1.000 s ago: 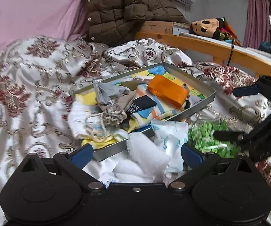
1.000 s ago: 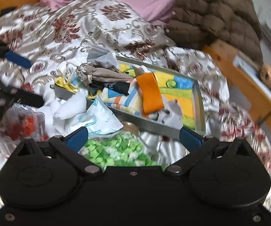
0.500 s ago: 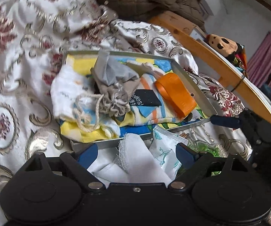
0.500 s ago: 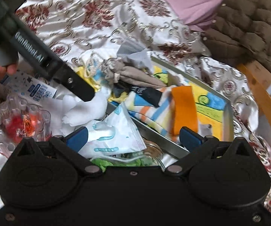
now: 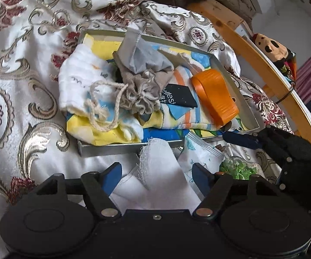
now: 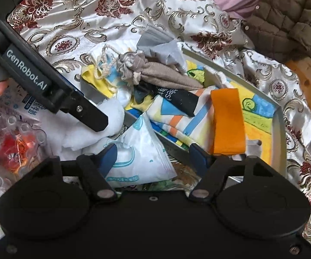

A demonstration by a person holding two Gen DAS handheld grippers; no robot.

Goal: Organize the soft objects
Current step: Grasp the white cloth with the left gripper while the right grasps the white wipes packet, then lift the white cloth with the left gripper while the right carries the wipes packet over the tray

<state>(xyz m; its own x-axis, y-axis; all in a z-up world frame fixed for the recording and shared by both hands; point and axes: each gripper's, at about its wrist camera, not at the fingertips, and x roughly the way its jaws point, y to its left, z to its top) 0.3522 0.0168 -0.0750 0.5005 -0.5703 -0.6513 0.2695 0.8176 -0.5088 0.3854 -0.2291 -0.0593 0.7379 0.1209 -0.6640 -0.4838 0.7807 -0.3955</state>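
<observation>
A frayed white gauze cloth (image 5: 164,168) lies on the bedspread just near of the metal tray (image 5: 112,149), between the wide-open fingers of the left gripper (image 5: 156,176), which grips nothing. The right gripper (image 6: 153,156), also wide open and empty, straddles a white printed sachet (image 6: 142,151). "GenRobot.AI" marks the left gripper's arm. In the tray: one orange band (image 6: 227,120), one beige drawstring pouch (image 5: 138,90), one grey cloth (image 5: 142,56).

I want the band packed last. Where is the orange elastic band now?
The orange elastic band lies inside the grey metal tray, at its right end in both views, on the striped cloth beside the black label.
</observation>
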